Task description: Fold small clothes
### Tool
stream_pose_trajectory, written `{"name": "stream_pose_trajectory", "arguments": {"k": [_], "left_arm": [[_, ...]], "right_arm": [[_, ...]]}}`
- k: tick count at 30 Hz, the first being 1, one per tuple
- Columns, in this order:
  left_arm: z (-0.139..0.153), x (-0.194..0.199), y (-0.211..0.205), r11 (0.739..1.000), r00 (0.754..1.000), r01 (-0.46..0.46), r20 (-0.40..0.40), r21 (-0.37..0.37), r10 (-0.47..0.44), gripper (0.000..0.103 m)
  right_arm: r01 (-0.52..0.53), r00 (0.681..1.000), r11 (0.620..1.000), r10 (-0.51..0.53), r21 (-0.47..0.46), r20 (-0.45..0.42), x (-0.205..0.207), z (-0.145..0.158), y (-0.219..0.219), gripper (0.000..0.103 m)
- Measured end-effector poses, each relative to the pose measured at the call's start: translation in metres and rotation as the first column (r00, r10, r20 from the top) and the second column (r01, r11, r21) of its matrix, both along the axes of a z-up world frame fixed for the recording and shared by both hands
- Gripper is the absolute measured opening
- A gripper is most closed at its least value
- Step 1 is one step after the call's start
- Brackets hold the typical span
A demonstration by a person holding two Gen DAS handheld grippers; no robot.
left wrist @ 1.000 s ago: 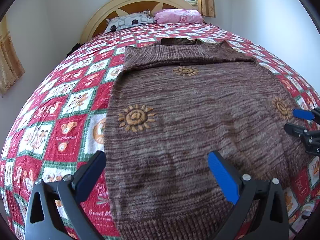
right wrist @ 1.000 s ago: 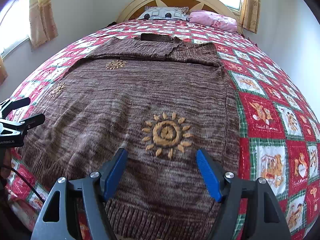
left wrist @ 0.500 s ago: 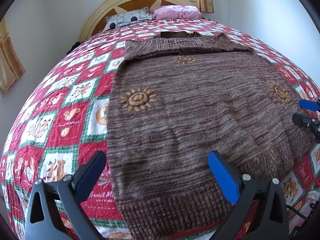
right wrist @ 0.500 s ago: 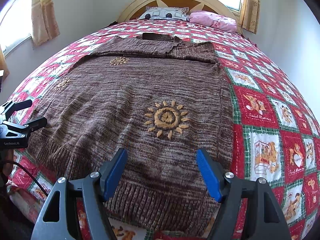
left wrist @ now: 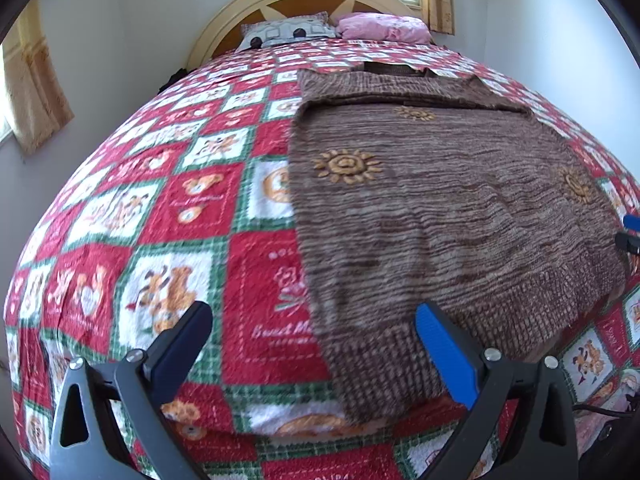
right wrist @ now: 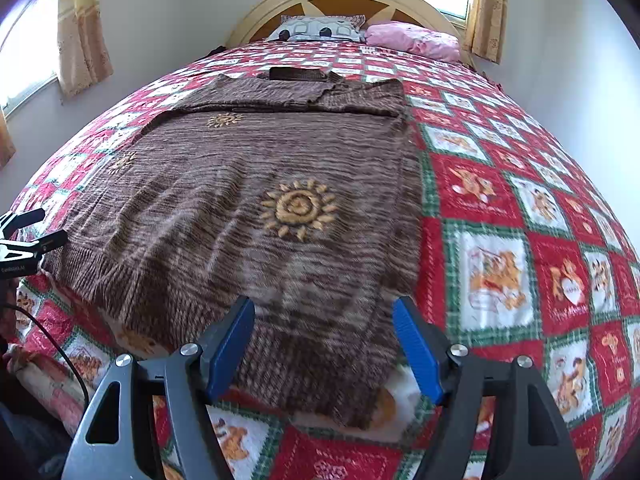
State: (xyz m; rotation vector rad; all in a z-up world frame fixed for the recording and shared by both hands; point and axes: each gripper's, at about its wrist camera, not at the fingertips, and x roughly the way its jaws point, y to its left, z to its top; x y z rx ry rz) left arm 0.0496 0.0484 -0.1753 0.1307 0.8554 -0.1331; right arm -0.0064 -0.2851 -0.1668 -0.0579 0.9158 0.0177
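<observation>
Brown sweater point(left wrist: 440, 216) flat on the quilted bed point(left wrist: 160, 208), sleeves folded across its top, body unfolded; left tool point(left wrist: 312, 352) and right tool point(right wrist: 324, 340) gape wide, empty, near its hem

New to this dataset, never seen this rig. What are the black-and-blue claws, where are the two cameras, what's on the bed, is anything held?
No robot arm here: a person carries a handheld two-finger gripper in each hand. Each picture comes from a fisheye camera on one gripper, looking forward along its fingers. The left gripper fills the bottom of its own view; the right gripper does the same in its own. Each one also shows at the edge of the other's view. On the patterned quilt lies a brown knitted sweater with yellow sun designs, spread flat with its sleeves folded across the top. Two pillows sit by the headboard. Both grippers are open near the sweater's hem; nothing is held.
</observation>
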Motion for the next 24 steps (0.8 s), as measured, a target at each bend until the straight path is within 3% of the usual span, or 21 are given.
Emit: {"name": "stream_pose_trajectory", "arguments": {"k": [1, 3, 6, 10, 15, 24], "left_arm": [[-0.001, -0.001, 0.002, 1.0, 1.0, -0.001, -0.005, -0.014, 0.001, 0.103], [-0.002, 0.0, 0.007, 0.999, 1.0, -0.004, -0.027, -0.053, 0.003, 0.092], [-0.005, 0.0, 0.015, 0.987, 0.998, -0.005, -0.063, -0.158, -0.005, 0.082], [-0.005, -0.004, 0.017, 0.984, 0.998, -0.012, -0.064, -0.178, 0.001, 0.074], [-0.001, -0.011, 0.015, 0.971, 0.996, -0.001, -0.084, -0.237, -0.019, 0.054], [-0.004, -0.018, 0.007, 0.976, 0.997, 0.022, -0.069, -0.215, -0.037, 0.048]], "right_arm": [[0.006, 1.0, 1.0, -0.006, 0.003, -0.001, -0.002, 0.0, -0.003, 0.072], [0.02, 1.0, 1.0, -0.02, 0.006, 0.001, -0.008, 0.001, -0.01, 0.072], [0.041, 0.999, 0.999, -0.041, 0.008, 0.001, -0.016, 0.001, -0.02, 0.072], [0.062, 0.998, 0.998, -0.062, 0.018, -0.001, -0.024, 0.001, -0.031, 0.072], [0.079, 0.997, 0.996, -0.078, 0.05, -0.008, -0.028, 0.001, -0.041, 0.072], [0.068, 0.997, 0.991, -0.064, 0.114, -0.036, -0.03, -0.004, -0.045, 0.072]]}}
